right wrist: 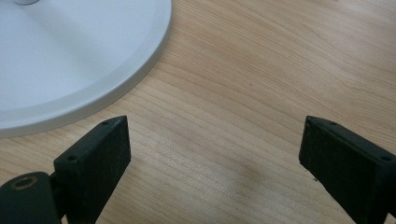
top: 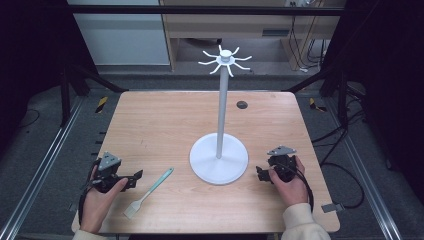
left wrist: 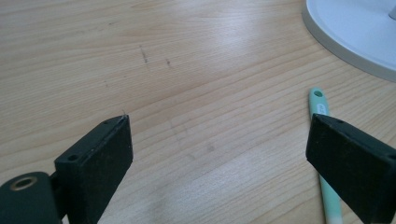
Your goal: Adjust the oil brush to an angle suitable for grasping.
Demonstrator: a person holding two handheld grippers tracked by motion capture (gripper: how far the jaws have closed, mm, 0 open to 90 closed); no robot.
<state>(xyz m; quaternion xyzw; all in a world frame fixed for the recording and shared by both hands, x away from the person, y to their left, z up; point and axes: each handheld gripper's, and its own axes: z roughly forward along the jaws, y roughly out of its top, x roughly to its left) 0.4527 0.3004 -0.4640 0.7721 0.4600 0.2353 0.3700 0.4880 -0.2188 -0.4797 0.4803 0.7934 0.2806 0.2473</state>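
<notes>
A spatula with a mint-green handle and a pale blade is lying flat on the wooden table, slanting so its handle end is pointing toward one o'clock and its blade toward seven o'clock. It is sitting just beside the left gripper, at that gripper's three o'clock, with nothing touching it. In the left gripper view the handle is running past the outer side of the right-hand jaw. The left gripper's jaws are standing spread wide over bare wood, aiming toward three o'clock, with the person's left hand wrapping the body from below. The right gripper is resting near the table's right edge, aiming toward nine o'clock, its jaws also spread with nothing between them, the right hand cupping it. Between the grippers a white stand is rising from a round base, with hooks fanning out at its top.
</notes>
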